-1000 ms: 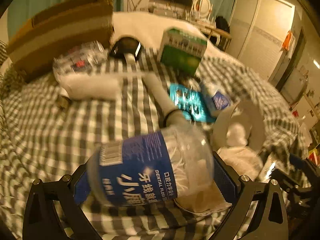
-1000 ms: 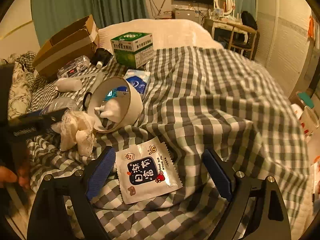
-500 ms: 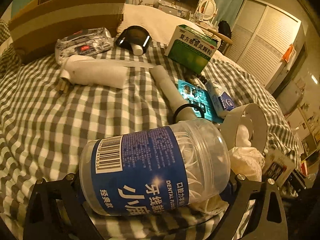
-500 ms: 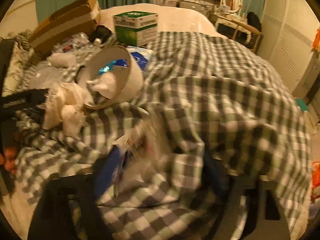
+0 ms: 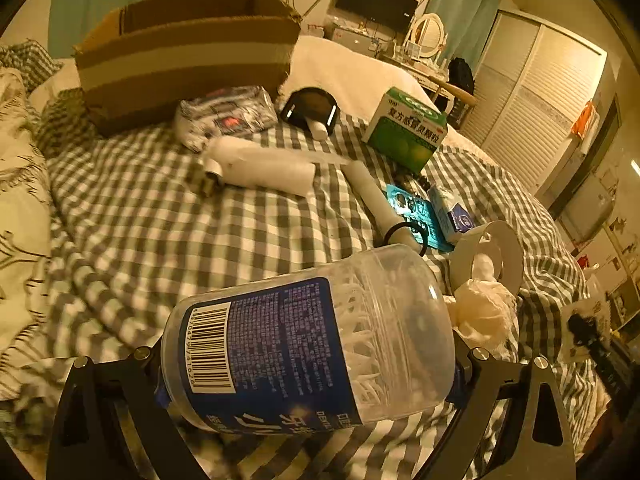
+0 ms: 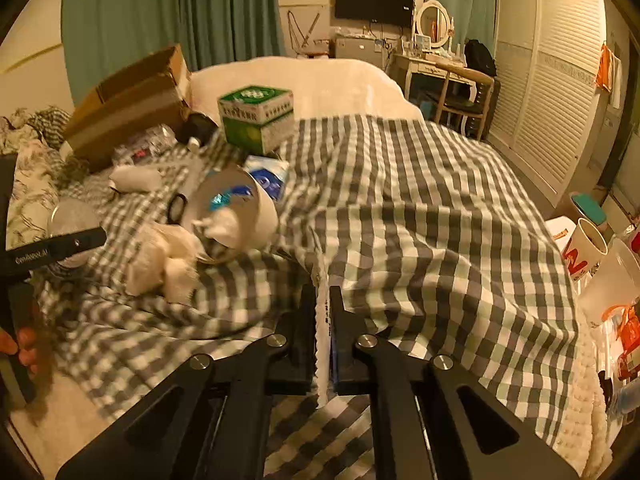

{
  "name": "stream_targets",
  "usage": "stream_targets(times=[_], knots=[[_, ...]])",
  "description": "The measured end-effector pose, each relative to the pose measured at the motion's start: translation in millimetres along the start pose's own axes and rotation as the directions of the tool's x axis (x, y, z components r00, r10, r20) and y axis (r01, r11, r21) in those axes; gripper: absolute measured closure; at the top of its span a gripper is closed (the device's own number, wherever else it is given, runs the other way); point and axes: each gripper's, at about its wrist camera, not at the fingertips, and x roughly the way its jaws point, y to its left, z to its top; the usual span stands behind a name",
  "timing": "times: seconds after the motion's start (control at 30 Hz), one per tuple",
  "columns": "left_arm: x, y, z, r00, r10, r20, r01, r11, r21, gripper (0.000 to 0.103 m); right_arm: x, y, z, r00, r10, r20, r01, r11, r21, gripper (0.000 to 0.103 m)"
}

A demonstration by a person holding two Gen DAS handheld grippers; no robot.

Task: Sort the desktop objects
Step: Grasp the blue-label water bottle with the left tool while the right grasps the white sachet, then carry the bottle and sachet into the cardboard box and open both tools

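My left gripper is shut on a clear dental floss jar with a blue label, held on its side above the checked bedspread. My right gripper is shut on a flat white snack packet, seen edge-on between the fingers, lifted off the bed. The right gripper with the packet also shows in the left wrist view at the far right. The left gripper and jar show at the left in the right wrist view.
An open cardboard box stands at the back left. On the bed lie a green medicine box, a foil pack, a white roll, a white tube, a blue blister pack, a tipped white cup and crumpled tissue. Cups stand right of the bed.
My right gripper has closed on the snack packet and lifted it from the bedspread, turning it edge-on. My left gripper still holds the jar, which has rotated so the barcode faces me.
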Motion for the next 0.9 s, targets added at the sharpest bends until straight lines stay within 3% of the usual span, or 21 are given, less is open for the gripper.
stream_targets(times=[0.3,0.57,0.9], knots=[[-52,10,7,0.998,-0.037,0.046,0.036,0.999,0.015,0.006,-46,20,17,0.996,0.023,0.082,-0.021,1.0,-0.023,0.099],[-112,21,31,0.988,-0.05,0.144,0.046,0.998,0.033,0.006,-87,27,38,0.993,0.021,0.116,-0.016,0.999,-0.04,0.099],[-156,43,71,0.972,-0.06,0.227,0.051,0.998,0.045,0.006,-134,53,81,0.989,0.017,0.146,0.002,0.992,-0.129,0.099]])
